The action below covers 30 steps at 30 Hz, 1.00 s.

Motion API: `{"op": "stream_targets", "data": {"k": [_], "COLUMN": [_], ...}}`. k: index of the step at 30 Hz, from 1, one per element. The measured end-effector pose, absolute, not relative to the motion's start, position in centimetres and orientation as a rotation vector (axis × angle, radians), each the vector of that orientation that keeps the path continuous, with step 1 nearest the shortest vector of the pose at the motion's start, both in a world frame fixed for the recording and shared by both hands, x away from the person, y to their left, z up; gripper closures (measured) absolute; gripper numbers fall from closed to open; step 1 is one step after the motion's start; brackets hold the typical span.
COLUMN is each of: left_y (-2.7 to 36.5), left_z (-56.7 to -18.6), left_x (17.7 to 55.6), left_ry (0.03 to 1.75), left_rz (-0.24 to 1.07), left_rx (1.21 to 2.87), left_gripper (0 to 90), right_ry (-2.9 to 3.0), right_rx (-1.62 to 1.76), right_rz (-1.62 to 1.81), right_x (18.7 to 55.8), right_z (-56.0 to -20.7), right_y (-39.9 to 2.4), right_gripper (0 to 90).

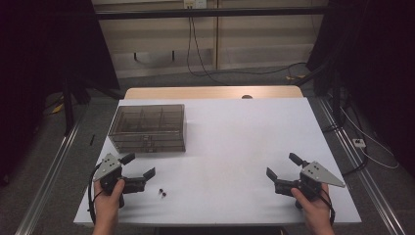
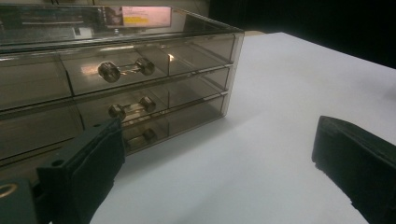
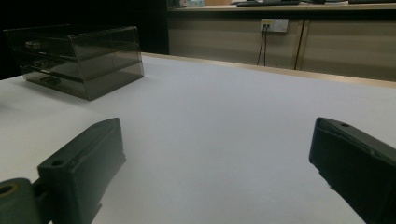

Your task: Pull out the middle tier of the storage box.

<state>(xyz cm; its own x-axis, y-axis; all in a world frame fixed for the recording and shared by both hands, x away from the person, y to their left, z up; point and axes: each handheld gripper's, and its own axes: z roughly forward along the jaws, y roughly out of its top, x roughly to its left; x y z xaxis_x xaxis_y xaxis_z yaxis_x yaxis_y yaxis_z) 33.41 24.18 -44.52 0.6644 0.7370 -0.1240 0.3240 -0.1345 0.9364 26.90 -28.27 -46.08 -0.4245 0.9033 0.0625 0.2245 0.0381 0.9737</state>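
- Left black two-jaw gripper (image 1: pixel 141 165) – jaws spread, nothing between them, at 7 o'clock.
- Right black two-jaw gripper (image 1: pixel 283 166) – likewise released, at 5 o'clock.
- Smoky transparent plastic drawer box (image 1: pixel 148 127) at 10 o'clock.
- Two small black beads (image 1: pixel 161 192) just beside the left gripper.

The table (image 1: pixel 230 147) has a plain white top, and along its far edge runs a strip of light wood colour. Near the far left corner stands the drawer box (image 1: pixel 148 128), of smoky brown-grey clear plastic; its drawer knobs (image 2: pixel 110 71) are shiny silver metal. A small label (image 2: pixel 145 16) on top of the box is pale pink with a yellow part. Close to the near edge lie two small black beads (image 1: pixel 161 192). The left gripper (image 1: pixel 140 171) and the right gripper (image 1: pixel 283 167) are black, each with a grey plate on top. The floor around is grey.
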Motion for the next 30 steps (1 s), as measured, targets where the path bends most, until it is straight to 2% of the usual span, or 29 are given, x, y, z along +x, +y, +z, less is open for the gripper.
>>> {"op": "stream_targets", "data": {"k": [15,30], "left_y": [23.4,22.7], "left_z": [-44.0,-44.0], "left_x": [33.7,34.6], "left_ry": [0.898,1.007], "left_rz": [0.496,0.573], "left_rx": [1.713,1.696], "left_gripper": [2.7,3.0], "right_ry": [1.694,1.685], "right_rx": [1.15,1.156], "right_rz": [1.435,1.435], "right_x": [26.8,26.8], "right_z": [-46.0,-46.0], "right_y": [-28.3,-28.3], "right_gripper": [2.7,2.7]}}
